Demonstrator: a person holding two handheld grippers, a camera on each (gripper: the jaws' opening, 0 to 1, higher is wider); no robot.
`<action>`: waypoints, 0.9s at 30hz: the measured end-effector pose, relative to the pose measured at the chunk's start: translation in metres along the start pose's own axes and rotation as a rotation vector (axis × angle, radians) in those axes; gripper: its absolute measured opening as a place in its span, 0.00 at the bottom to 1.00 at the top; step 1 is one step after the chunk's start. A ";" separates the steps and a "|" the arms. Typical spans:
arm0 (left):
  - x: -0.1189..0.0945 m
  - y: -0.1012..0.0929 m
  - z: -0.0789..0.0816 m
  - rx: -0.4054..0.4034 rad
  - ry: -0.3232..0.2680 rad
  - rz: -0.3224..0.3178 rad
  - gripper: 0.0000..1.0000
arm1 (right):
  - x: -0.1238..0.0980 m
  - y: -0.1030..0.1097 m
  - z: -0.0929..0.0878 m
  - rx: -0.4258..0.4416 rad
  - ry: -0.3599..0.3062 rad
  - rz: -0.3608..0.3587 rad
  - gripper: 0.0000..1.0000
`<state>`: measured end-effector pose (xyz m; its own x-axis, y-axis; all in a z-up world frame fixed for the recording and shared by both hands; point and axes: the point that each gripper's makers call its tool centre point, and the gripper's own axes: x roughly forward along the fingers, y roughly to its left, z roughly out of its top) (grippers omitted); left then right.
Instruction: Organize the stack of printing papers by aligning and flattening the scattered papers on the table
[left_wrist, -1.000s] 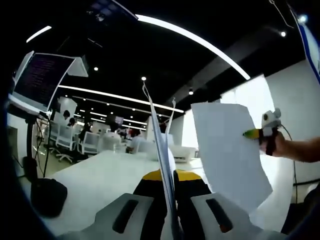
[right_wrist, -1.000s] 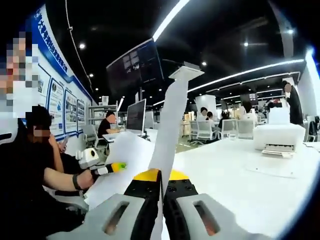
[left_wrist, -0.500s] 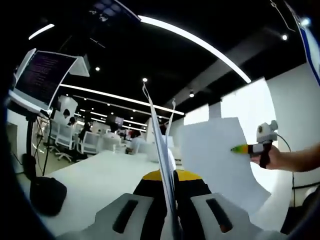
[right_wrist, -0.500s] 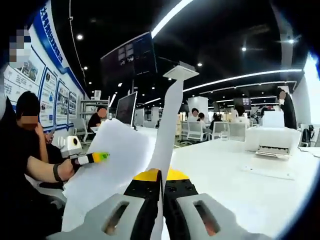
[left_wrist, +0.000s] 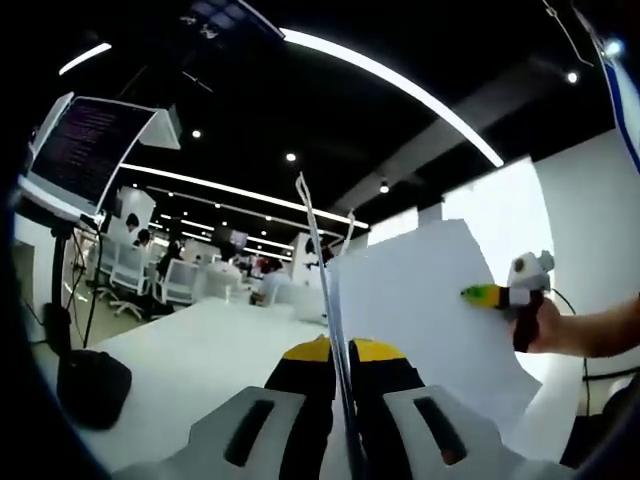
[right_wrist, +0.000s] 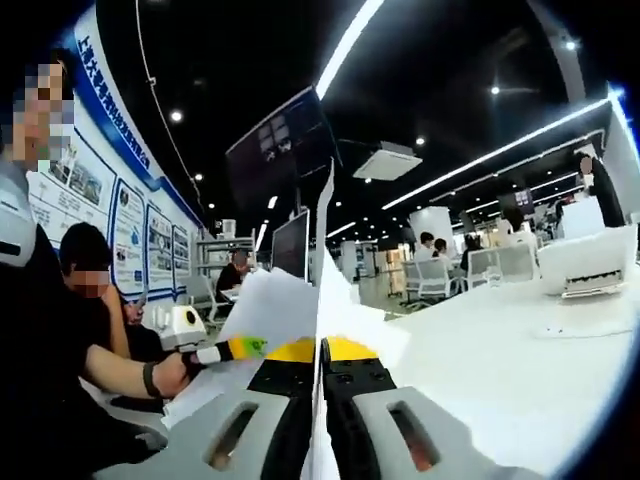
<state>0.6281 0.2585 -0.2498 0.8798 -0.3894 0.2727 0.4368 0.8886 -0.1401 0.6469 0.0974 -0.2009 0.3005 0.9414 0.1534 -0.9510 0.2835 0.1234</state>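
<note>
Compared with half a second before, the papers (left_wrist: 420, 310) had drawn closer to the left claw (left_wrist: 338, 352), their near edge now almost meeting the sheets seen edge-on between its jaws, and in the right gripper view the tall curled sheet had straightened into a thin upright edge. The left claw was clamped narrowly on the papers, which rose above it, lifted off the white table (left_wrist: 200, 350). The right claw (right_wrist: 319, 352) was likewise closed on the papers' (right_wrist: 268, 310) other end, above the table (right_wrist: 500, 350).
</note>
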 end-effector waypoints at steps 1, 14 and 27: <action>0.000 0.000 0.000 0.001 0.001 0.000 0.09 | 0.000 0.006 0.005 0.022 -0.021 0.025 0.00; 0.000 0.002 -0.001 -0.001 0.002 -0.001 0.09 | 0.017 -0.015 -0.008 0.150 -0.045 0.025 0.00; 0.002 0.000 -0.003 -0.029 0.011 -0.024 0.15 | 0.030 -0.031 -0.039 0.241 -0.063 0.021 0.00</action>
<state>0.6302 0.2572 -0.2518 0.8711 -0.4129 0.2660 0.4626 0.8717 -0.1617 0.6820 0.1239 -0.2384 0.2918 0.9313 0.2179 -0.9147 0.2051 0.3482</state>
